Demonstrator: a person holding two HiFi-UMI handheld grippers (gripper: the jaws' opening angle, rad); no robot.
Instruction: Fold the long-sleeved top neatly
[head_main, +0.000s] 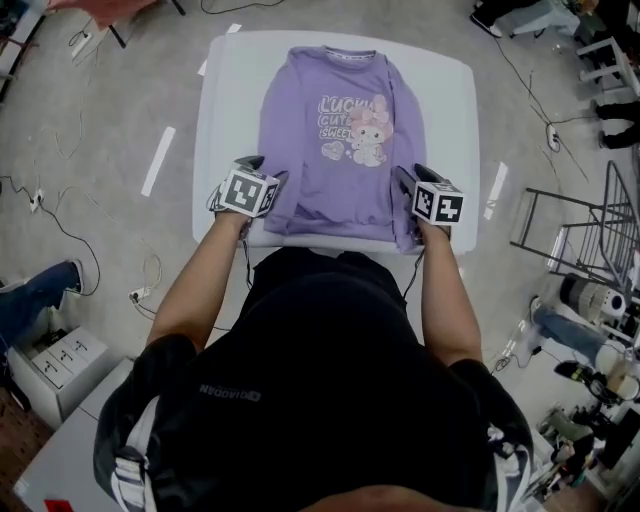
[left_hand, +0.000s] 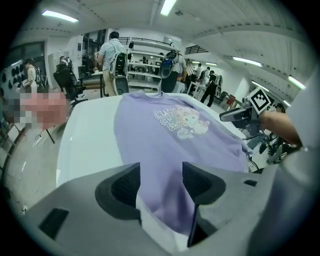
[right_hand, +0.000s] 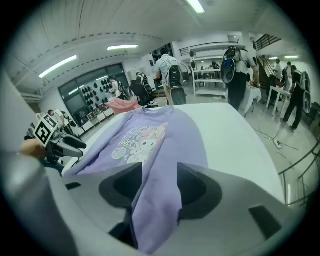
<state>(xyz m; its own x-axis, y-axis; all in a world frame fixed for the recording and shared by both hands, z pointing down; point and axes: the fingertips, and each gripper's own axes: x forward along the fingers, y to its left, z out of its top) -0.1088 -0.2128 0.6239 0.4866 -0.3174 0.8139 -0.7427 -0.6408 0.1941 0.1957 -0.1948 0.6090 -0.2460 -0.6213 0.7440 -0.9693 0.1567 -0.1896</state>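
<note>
Nearest the head camera is the person's black-clad torso (head_main: 330, 380), both forearms reaching to the table's near edge; the white table (head_main: 228, 100) carries the purple long-sleeved top (head_main: 335, 130), spread flat and print-side up, collar toward the far edge, hem along the near edge, not yet folded across its length. Left gripper (left_hand: 161, 171): jaws wide, straddling the hem's near-left corner, cloth in the gap but no pad pressing on it; right gripper (right_hand: 159, 176): jaws likewise wide, a strip of purple cloth (sleeve or side seam, I cannot tell which) running between them, unclamped. Judged risks: one side closing on fewer layers than the other, so that the hem rises skewed; the right-hand strip bunching in the grip and creasing the fold; cloth at the near edge sliding off the table if pulled toward the person rather than lifted.
</note>
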